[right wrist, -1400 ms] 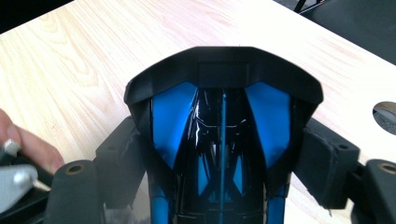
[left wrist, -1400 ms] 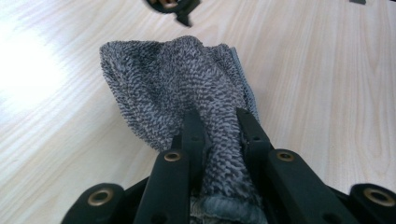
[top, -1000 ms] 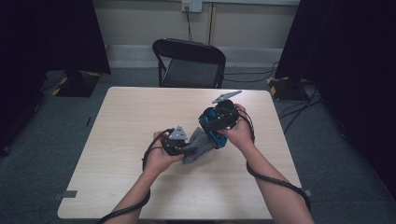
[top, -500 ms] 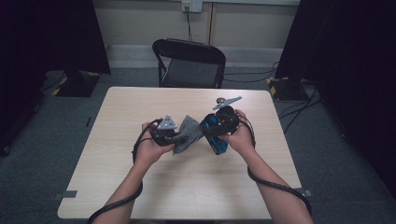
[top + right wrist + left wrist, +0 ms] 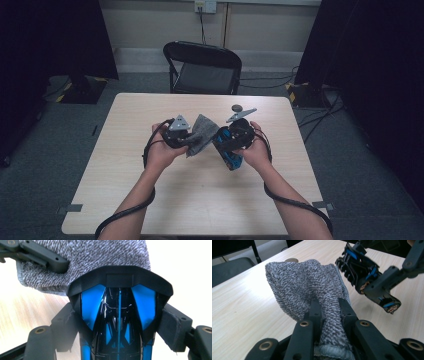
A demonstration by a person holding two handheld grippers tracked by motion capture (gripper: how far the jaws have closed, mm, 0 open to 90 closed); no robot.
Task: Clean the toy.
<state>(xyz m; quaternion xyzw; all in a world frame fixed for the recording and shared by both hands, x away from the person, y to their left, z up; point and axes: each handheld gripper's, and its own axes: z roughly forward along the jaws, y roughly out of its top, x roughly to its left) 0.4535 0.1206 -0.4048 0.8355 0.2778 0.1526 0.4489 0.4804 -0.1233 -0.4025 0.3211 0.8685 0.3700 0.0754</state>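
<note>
Grey knitted cloth is sitting clenched between the jaws of our left gripper, above the middle of the table. We are clamping a black-and-blue toy car in the right gripper, its jaws spread wide on the car's sides. Both are hanging clear of every table edge, with bare top all around. Our left gripper view is showing the car just beside the cloth; our right gripper view is showing its nose meeting the cloth. From above, the car's long axis is slanting down toward us.
</note>
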